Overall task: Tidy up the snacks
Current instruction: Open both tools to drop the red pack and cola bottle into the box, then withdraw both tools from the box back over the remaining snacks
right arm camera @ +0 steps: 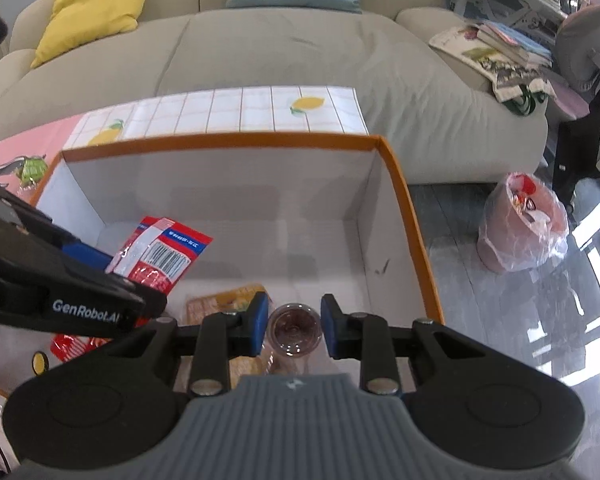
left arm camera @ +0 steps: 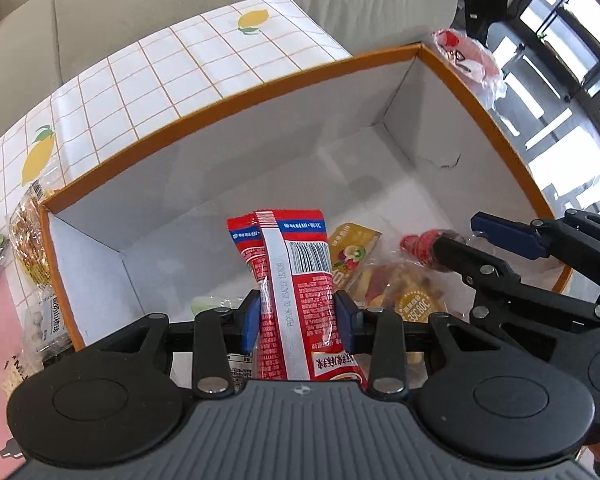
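1. The left gripper [left arm camera: 296, 316] points down into the big white cardboard box with the orange rim [left arm camera: 236, 92], its blue pads clamped on both sides of a red plastic snack packet with a white seam strip and barcode [left arm camera: 296, 264]. The packet stands upright between the pads, top end poking up inside the box.
2. The right gripper [right arm camera: 294, 326] is over the box too, near its right wall. A small clear plastic cup with something dark red inside [right arm camera: 295, 330] sits between its blue pads (looks gripped, but a thin gap shows on each side in the right wrist view, so whether the pads really press can't be told).
3. On the box floor, near the front: a yellow-orange fruit snack pouch [left arm camera: 354, 248] and a clear bag of colourful dried fruit [left arm camera: 396, 284], just beside the red packet.
4. The box sits on a tabletop covered with a white grid-pattern cloth with lemon prints [left arm camera: 188, 60]. By the box's left wall, outside it, lies a clear bag of golden crunchy snacks [left arm camera: 26, 236].
5. Past the table's far edge is a beige sofa [right arm camera: 300, 52]. A pink plastic-lined trash bin [right arm camera: 520, 228] stands on the floor to the right.
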Action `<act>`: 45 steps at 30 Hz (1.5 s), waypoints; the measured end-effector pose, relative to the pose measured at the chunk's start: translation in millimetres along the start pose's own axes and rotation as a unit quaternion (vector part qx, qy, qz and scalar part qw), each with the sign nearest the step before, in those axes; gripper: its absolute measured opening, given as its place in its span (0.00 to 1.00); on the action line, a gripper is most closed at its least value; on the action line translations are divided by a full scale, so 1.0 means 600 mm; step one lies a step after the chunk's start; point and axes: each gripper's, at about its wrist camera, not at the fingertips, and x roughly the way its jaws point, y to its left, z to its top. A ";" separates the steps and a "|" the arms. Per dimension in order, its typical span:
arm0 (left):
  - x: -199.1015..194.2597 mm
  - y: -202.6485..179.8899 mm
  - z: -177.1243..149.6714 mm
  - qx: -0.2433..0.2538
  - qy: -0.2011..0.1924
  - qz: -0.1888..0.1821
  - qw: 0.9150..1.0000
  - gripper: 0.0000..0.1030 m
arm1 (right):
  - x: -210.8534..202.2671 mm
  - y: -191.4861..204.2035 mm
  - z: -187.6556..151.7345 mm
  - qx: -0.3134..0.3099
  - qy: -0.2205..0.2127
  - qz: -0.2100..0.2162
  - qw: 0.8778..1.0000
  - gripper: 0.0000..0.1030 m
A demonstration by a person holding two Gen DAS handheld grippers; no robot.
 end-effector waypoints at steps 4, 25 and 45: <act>0.004 -0.001 -0.001 0.001 0.001 0.010 1.000 0.50 | 0.003 0.000 -0.009 0.004 0.012 -0.003 1.000 0.26; -0.098 0.021 -0.034 -0.014 -0.071 0.019 0.997 0.75 | -0.035 0.021 -0.013 -0.012 0.022 -0.041 0.999 0.39; -0.280 0.079 -0.213 -0.025 -0.207 0.066 0.976 0.77 | -0.209 0.164 -0.075 0.059 -0.146 -0.031 0.987 0.72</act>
